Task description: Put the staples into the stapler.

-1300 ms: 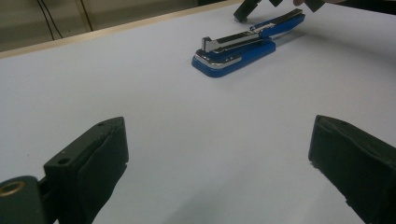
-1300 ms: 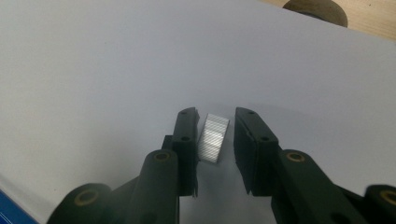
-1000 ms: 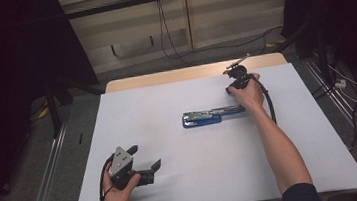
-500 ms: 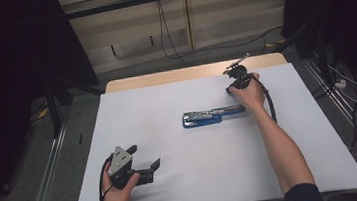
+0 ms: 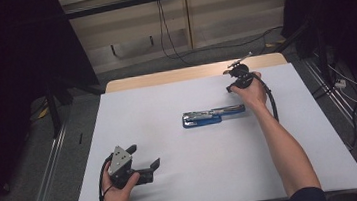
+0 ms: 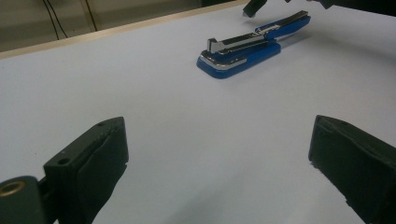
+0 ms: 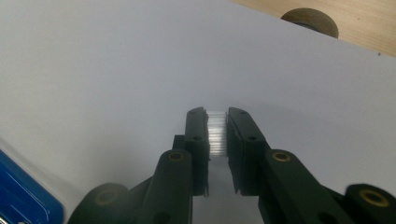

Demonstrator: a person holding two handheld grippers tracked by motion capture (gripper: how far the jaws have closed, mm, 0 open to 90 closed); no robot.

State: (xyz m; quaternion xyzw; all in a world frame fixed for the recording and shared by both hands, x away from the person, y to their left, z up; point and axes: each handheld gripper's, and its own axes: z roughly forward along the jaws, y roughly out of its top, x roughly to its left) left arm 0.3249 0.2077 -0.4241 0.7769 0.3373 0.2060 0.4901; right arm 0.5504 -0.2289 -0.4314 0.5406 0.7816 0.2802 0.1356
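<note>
Right claw (image 7: 217,133): arm outstretched, far right near surface (image 5: 166,101) edge, pinching strip of staples (image 7: 216,132). Left claw (image 6: 219,154): near left, gaping, empty. Stapler (image 5: 212,115): centre, bare sheet all around.

stapler (image 6: 247,49): glossy blue plastic, shiny metal | staple strip (image 7: 217,133): bright metal | table (image 5: 185,180): matt white

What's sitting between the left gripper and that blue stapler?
Nothing: the left gripper view shows only bare white table between the left gripper and the stapler.
</note>
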